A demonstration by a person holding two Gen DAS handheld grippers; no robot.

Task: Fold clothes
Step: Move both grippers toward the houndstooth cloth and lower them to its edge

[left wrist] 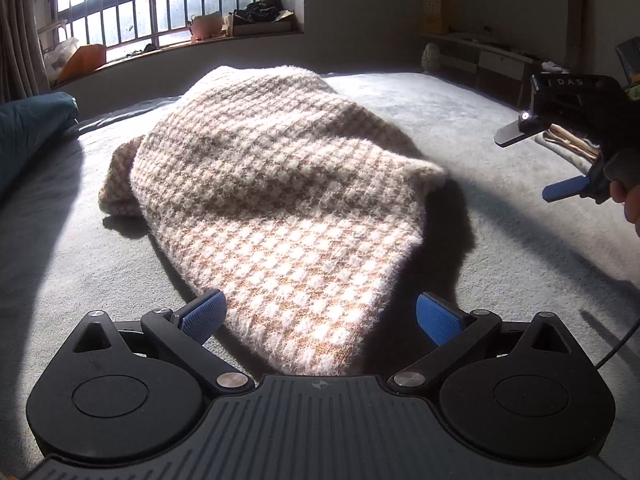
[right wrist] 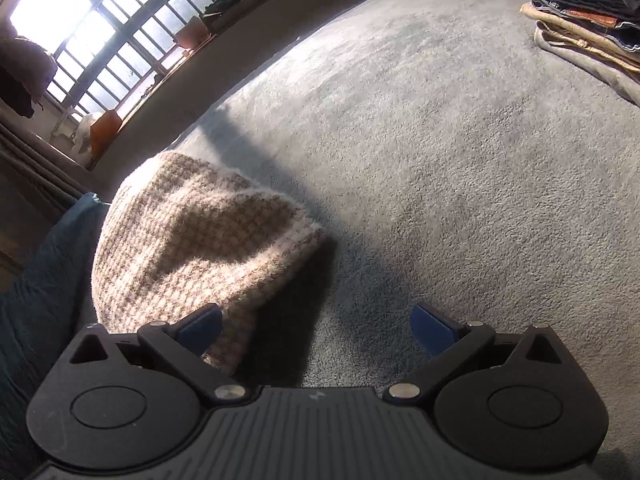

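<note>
A fuzzy beige-and-white checked sweater [left wrist: 276, 208] lies folded in a heap on the grey bed cover [left wrist: 500, 208]. My left gripper [left wrist: 320, 318] is open, its blue pads either side of the sweater's near end, holding nothing. My right gripper [right wrist: 316, 326] is open and empty above the bed cover; the sweater [right wrist: 192, 236] lies to its left, its near edge behind the left pad. The right gripper also shows at the right edge of the left wrist view [left wrist: 532, 164], open, above the bed and apart from the sweater.
A stack of folded clothes [right wrist: 588, 32] sits at the bed's far right. A teal pillow [left wrist: 28, 132] lies at the left. A barred window with a cluttered sill [left wrist: 160, 12] is behind the bed. A low shelf [left wrist: 488, 56] stands at the right wall.
</note>
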